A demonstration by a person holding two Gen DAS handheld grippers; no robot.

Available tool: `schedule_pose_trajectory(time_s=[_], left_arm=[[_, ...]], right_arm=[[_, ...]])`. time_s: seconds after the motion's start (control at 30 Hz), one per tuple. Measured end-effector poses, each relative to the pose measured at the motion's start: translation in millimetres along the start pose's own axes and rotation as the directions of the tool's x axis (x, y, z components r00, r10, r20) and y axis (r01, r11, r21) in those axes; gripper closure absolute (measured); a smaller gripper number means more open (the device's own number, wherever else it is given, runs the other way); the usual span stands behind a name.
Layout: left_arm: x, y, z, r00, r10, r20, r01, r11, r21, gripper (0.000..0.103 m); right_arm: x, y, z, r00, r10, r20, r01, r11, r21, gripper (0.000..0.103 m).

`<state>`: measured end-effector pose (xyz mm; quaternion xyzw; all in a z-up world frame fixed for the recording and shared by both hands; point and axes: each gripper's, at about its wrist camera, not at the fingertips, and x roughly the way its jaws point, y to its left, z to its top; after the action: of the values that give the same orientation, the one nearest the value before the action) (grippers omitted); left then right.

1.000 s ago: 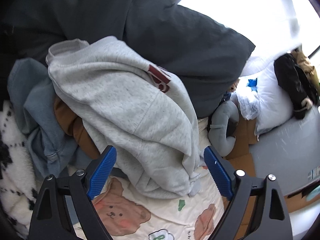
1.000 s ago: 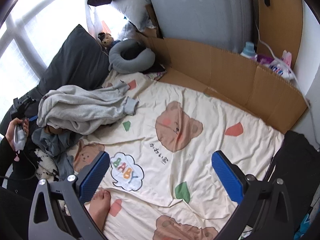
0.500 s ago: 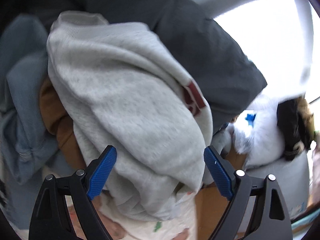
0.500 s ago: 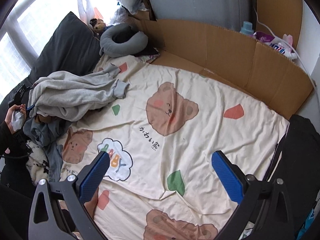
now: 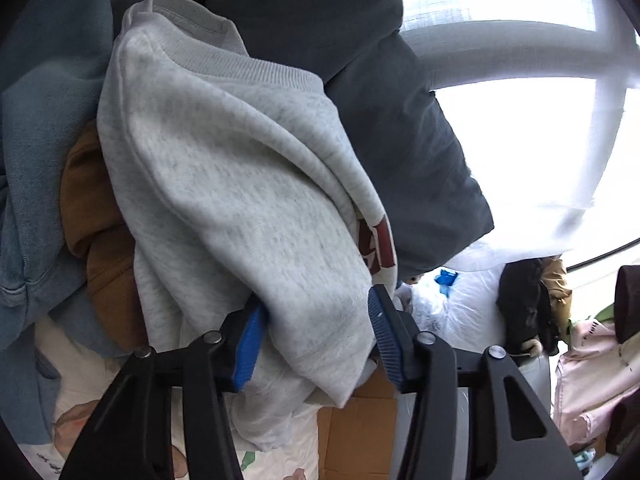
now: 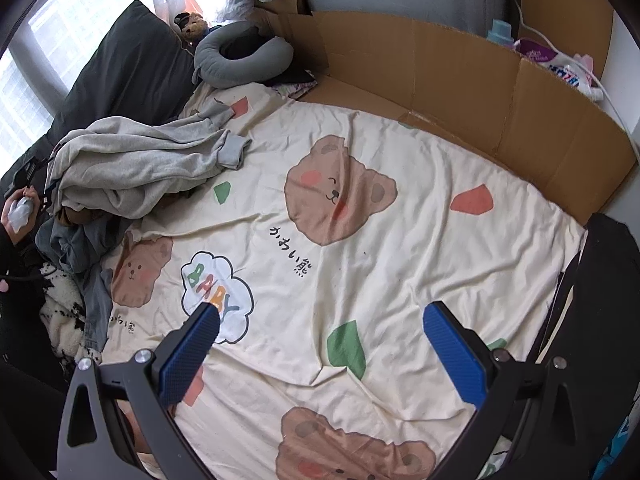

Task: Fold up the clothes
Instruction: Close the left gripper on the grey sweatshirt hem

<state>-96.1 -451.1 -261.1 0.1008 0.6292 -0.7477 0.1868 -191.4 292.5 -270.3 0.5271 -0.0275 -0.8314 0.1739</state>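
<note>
A grey sweatshirt [image 5: 240, 184] with a dark red print lies crumpled on top of a clothes pile. My left gripper [image 5: 318, 340] has a thick fold of its lower edge between the blue pads. The jaws are closing and both pads touch the cloth. In the right wrist view the same sweatshirt [image 6: 132, 164] sits at the left edge of the bear-print sheet [image 6: 400, 260], with a person's hand [image 6: 18, 208] beside it. My right gripper [image 6: 320, 344] hangs open above the sheet with nothing between its fingers.
Under the sweatshirt lie a brown garment [image 5: 92, 208] and blue denim [image 5: 36, 120]. A dark pillow [image 6: 120, 68] leans against the window behind the pile. A grey neck pillow [image 6: 240, 60] and a cardboard wall [image 6: 480, 92] border the sheet's far side.
My left gripper came down and in onto the sweatshirt, rolled, and its jaws narrowed around a fold. My right gripper sank closer to the sheet, still open.
</note>
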Motion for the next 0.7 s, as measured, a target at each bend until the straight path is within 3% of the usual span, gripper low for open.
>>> schedule_pose_trajectory(time_s=[0.07, 0.1, 0.23, 0.47, 0.7], left_arm=[[0, 1, 0, 1.000, -0.001, -0.004, 0.001, 1.000, 0.008, 0.053], [0, 1, 0, 1.000, -0.002, -0.006, 0.002, 1.000, 0.010, 0.058], [2, 1, 6, 0.999, 0.035, 0.006, -0.035, 0.999, 0.026, 0.093], [-19, -1, 4, 0.990, 0.136, -0.040, -0.130, 0.983, 0.126, 0.099], [-47, -1, -12, 0.973, 0.184, -0.141, -0.152, 0.965, 0.214, 0.099]], right_arm=[[1, 0, 0, 1.000, 0.008, -0.003, -0.008, 1.000, 0.005, 0.000], [2, 0, -1, 1.000, 0.010, -0.004, -0.010, 1.000, 0.004, 0.000], [8, 2, -3, 1.000, 0.015, -0.014, -0.015, 1.000, 0.007, 0.000], [14, 3, -7, 0.999, 0.019, -0.026, -0.019, 1.000, 0.002, 0.000], [19, 5, -8, 0.999, 0.028, -0.033, -0.028, 1.000, 0.002, 0.000]])
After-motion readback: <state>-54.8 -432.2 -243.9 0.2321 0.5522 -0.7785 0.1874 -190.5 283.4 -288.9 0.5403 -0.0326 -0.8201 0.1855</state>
